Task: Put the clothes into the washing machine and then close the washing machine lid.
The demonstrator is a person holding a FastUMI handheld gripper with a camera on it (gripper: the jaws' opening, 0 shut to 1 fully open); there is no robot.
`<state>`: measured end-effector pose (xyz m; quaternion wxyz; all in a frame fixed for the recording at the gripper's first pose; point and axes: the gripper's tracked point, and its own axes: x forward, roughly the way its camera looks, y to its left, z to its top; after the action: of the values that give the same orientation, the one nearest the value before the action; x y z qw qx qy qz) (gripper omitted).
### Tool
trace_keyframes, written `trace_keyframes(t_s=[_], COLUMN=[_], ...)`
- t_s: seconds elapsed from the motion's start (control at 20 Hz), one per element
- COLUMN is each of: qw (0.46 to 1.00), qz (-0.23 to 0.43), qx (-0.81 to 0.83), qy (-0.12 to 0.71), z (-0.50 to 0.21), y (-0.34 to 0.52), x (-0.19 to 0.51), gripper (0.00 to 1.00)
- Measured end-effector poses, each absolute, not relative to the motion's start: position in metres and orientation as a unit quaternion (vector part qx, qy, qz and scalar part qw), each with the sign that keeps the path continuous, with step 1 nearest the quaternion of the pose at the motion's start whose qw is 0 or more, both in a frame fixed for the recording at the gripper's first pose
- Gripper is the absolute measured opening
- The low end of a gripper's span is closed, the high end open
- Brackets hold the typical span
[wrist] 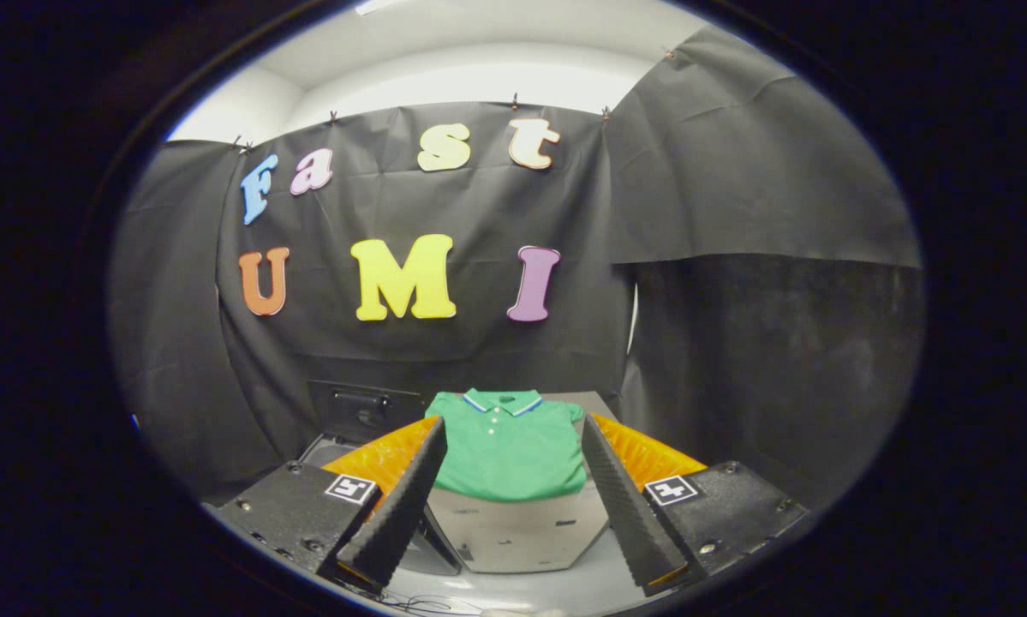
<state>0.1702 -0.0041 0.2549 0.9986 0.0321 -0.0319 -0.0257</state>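
We see the gripper point(513, 433) held level and looking forward, its two fingers spread wide apart with nothing clamped between them. Each finger point(406, 506) shows a ribbed inner face, and a small square marker point(349, 488) sits on the body behind the left one, with a matching marker behind the right.

Ahead, in the gap between the fingers, lies a green polo shirt point(509, 446). It is spread flat with its collar point(503, 400) toward the far side and its buttoned placket facing up (the collar carries a thin pale stripe along its edge). The shirt rests on a pale raised surface point(517, 531), and its lower hem hangs slightly over the near edge of that surface. The fingertips frame the shirt from either side but do not touch it.

Just to the left of the shirt, behind the left finger, we make out a dark boxy shape point(363, 410); we cannot tell whether this is the washing machine, nor how any lid stands. Black cloth point(736, 343) forms the wall behind and to the right, with a bright white ceiling point(479, 68) above it.
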Motion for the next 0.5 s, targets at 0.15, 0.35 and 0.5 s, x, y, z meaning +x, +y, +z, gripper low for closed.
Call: trace_keyframes(t_s=[0.15,0.35,0.5], qw=[0.999,0.999,0.997], qz=[-0.014,-0.007,-0.004], qx=[0.034,0.037,0.045], qy=[-0.016,0.025,0.06], z=[0.273,0.28,0.273], y=[-0.002,-0.005,-0.003], x=[0.225,0.298,0.351], gripper=[0.99,0.99,0.99])
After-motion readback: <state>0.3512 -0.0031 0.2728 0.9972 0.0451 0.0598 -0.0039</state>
